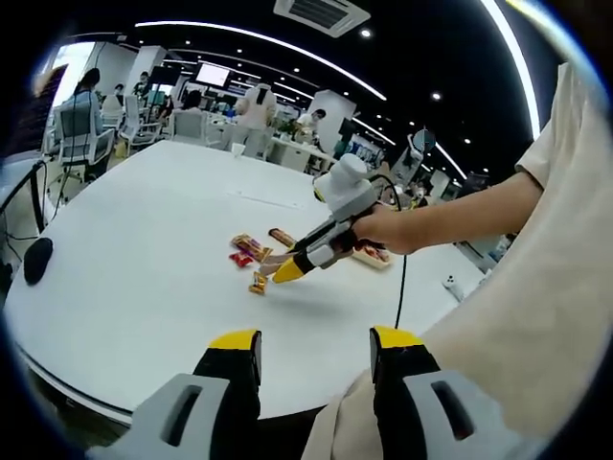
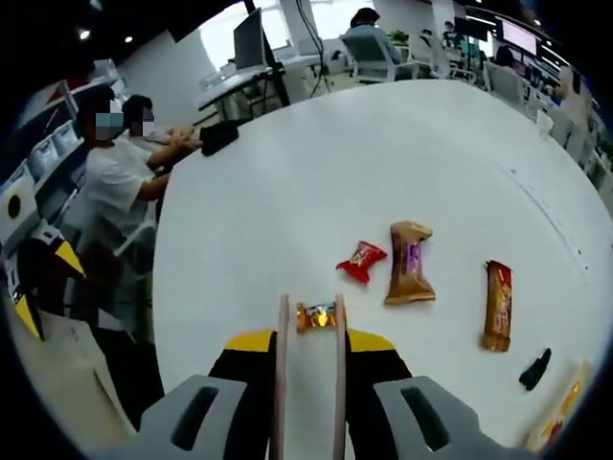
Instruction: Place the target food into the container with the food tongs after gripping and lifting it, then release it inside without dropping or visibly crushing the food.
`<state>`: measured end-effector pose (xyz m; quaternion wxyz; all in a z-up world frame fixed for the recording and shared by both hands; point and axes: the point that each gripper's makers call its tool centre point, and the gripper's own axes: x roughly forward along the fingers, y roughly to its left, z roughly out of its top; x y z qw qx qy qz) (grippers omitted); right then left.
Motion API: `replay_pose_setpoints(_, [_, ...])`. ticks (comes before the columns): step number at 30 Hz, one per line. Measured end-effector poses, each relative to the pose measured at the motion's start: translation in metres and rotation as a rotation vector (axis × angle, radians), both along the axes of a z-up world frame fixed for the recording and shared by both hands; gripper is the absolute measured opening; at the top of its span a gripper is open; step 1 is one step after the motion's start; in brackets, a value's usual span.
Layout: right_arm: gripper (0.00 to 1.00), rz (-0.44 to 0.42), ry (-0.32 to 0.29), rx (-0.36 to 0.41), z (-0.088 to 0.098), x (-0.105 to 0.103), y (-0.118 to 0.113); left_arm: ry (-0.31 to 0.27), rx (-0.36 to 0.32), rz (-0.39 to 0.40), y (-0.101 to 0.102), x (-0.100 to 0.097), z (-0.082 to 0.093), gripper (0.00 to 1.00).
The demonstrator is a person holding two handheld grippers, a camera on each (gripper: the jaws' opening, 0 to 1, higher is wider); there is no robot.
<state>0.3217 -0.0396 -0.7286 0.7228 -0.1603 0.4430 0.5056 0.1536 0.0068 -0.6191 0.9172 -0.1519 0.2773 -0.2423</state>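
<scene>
Candy (image 2: 317, 315), gold-wrapped, lies on the white table (image 2: 287, 192) between the tong tips (image 2: 310, 309), apparently touching. Right gripper (image 2: 310, 350) clenches the tongs; left gripper (image 1: 316, 347) hangs released (off-table). Beside: red packet (image 2: 361, 261), brown bar (image 2: 410, 263), orange bar (image 2: 497, 305).

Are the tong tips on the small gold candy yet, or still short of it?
Touching. In the right gripper view the tongs bracket the small gold candy, both tips meeting its wrapper ends with no gap visible. The candy lies on the white table, not yet lifted.

Bright overhead strip lights (image 1: 259, 40), soft shadows on the white table (image 2: 316, 172), fisheye-bent edges.
</scene>
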Motion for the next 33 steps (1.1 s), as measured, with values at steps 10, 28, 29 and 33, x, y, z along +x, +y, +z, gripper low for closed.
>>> replay_pose_setpoints(10, [0.26,-0.012,0.004,-0.001,-0.007,0.002,-0.002,0.006,-0.003,0.001,0.002,0.004,-0.002,0.45])
replay_pose_setpoints(28, [0.26,0.004,0.024,-0.043,-0.018,0.002,-0.003,0.013,-0.008,0.009,0.007,0.007,-0.003,0.44])
replay_pose_setpoints(29, [0.26,0.004,0.029,-0.041,-0.018,0.002,-0.002,0.013,-0.009,0.009,0.008,0.007,-0.004,0.44])
replay_pose_setpoints(33, [0.26,0.01,0.042,-0.035,-0.019,-0.001,-0.001,0.013,-0.011,0.013,0.01,0.008,-0.004,0.44])
